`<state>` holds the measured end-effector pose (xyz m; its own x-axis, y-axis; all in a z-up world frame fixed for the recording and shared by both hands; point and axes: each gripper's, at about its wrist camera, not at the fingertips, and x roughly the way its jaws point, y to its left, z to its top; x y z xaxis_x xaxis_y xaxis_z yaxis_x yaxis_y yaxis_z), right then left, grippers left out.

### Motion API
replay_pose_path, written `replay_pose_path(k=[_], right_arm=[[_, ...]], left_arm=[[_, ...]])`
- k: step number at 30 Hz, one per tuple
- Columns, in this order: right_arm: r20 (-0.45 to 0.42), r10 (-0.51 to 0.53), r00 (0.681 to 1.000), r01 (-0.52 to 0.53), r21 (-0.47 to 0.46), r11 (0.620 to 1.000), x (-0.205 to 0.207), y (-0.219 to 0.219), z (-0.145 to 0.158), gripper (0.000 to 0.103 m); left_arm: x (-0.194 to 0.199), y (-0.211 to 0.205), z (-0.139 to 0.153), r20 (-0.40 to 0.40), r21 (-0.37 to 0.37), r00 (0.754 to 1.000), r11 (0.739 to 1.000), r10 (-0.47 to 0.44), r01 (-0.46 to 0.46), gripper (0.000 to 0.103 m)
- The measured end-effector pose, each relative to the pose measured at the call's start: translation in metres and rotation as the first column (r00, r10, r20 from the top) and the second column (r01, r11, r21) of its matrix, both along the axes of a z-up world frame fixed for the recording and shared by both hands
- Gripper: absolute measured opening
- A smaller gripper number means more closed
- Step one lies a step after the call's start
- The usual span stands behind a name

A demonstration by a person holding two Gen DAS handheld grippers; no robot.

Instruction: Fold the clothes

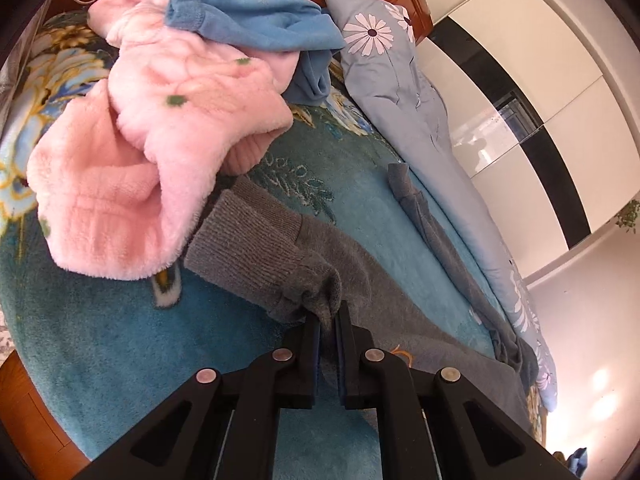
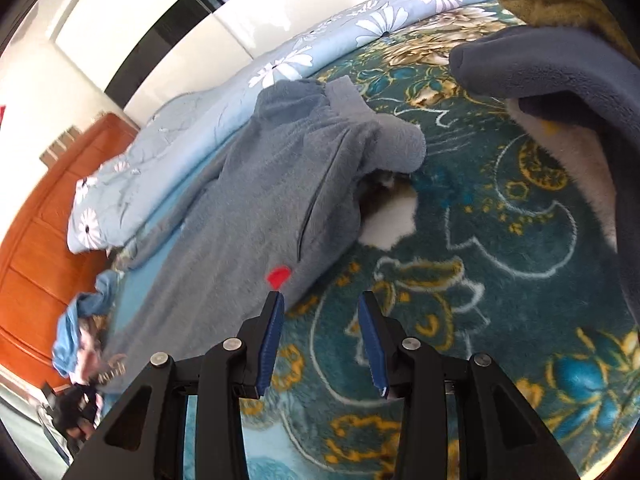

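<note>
Grey trousers (image 1: 280, 252) cuff clamped in left gripper (image 1: 329, 322) (right gripper (image 2: 320, 312) agape beside them)

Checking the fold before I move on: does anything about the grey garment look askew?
Yes. The grey garment lies slanted, its far end bunched and curled over rather than flat. The left gripper pinches its ribbed cuff.

- A teal floral blanket (image 1: 100, 344) covered the bed.
- On it lay grey trousers (image 2: 240, 216), a pink fleece garment (image 1: 168, 120), a blue garment (image 1: 256, 12) and a pale-blue daisy quilt (image 1: 400, 92).
</note>
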<state>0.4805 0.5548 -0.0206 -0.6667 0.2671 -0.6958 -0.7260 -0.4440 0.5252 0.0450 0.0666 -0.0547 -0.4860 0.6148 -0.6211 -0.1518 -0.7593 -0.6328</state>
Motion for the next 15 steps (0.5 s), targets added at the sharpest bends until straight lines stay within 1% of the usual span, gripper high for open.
replay_pose_path(k=[7, 9, 10, 11, 12, 13, 15], right_arm=[[-0.116, -0.096, 0.989, 0.085, -0.096, 0.992, -0.018, 0.041, -0.012, 0.042], [-0.129, -0.11, 0.985, 0.098, -0.101, 0.99, -0.022, 0.048, -0.01, 0.041], [-0.127, -0.116, 0.985, 0.104, -0.099, 0.99, -0.023, 0.051, -0.009, 0.034], [-0.126, -0.122, 0.985, 0.11, -0.097, 0.989, -0.025, 0.053, -0.007, 0.014], [-0.125, -0.126, 0.984, 0.114, -0.097, 0.989, -0.026, 0.056, -0.005, 0.008], [-0.124, -0.126, 0.984, 0.114, -0.097, 0.989, -0.025, 0.056, -0.002, 0.008], [-0.121, -0.126, 0.985, 0.12, -0.056, 0.991, -0.019, 0.053, 0.009, 0.007]], left_arm=[[-0.01, 0.005, 0.003, 0.023, 0.009, 1.0, 1.0, -0.002, 0.002, 0.011], [-0.011, 0.006, 0.004, 0.018, 0.002, 1.0, 1.0, -0.002, 0.002, 0.011], [-0.012, 0.006, 0.004, 0.015, -0.001, 1.0, 1.0, -0.002, 0.002, 0.011], [-0.012, 0.007, 0.005, 0.014, -0.006, 1.0, 1.0, -0.002, 0.002, 0.011], [-0.012, 0.008, 0.006, 0.012, -0.011, 1.0, 1.0, 0.0, 0.0, 0.011], [-0.012, 0.009, 0.008, 0.011, -0.015, 1.0, 1.0, 0.002, -0.002, 0.011], [-0.006, 0.006, 0.014, 0.004, -0.018, 1.0, 1.0, 0.003, -0.003, 0.009]])
